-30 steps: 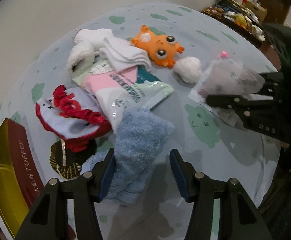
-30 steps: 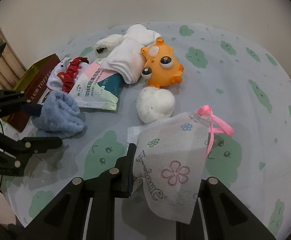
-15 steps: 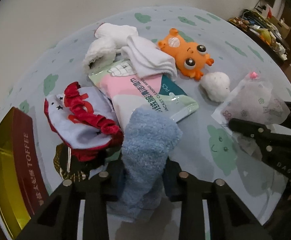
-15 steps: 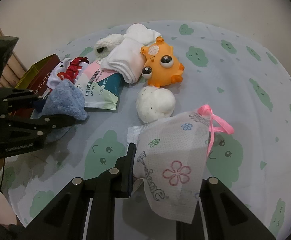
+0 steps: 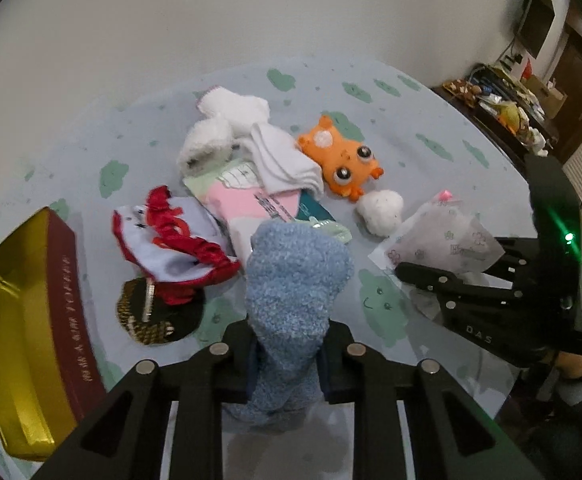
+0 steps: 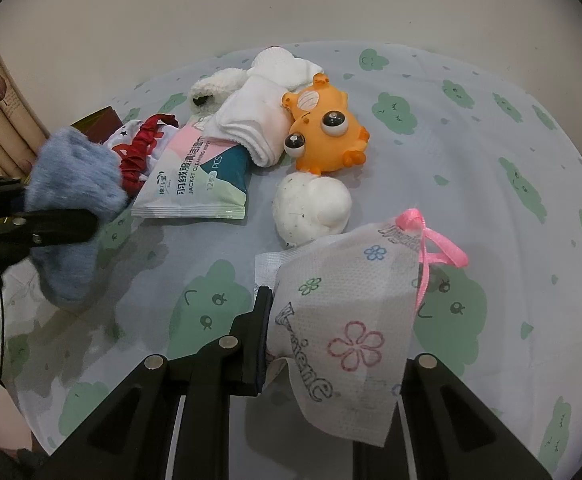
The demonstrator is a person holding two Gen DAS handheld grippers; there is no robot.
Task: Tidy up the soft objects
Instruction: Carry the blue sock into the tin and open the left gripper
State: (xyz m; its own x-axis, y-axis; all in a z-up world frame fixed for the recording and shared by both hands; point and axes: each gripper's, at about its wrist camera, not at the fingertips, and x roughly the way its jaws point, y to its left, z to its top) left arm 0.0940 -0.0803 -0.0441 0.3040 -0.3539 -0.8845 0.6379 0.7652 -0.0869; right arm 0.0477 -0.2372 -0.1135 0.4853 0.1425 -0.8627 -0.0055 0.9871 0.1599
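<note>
L gripper closing on blue sock; R gripper clamps pouch, R pad hidden.

Fuzzy light-blue sock; orange rubber big-eyed toy; white fabric pouch printed with flowers, pink ribbon; pale-blue tablecloth with green clouds.

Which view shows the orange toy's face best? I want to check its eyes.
The right wrist view: the orange toy sits near and sharp, both eyes clear. In the left wrist view the toy is smaller and farther, though unobstructed.
</note>
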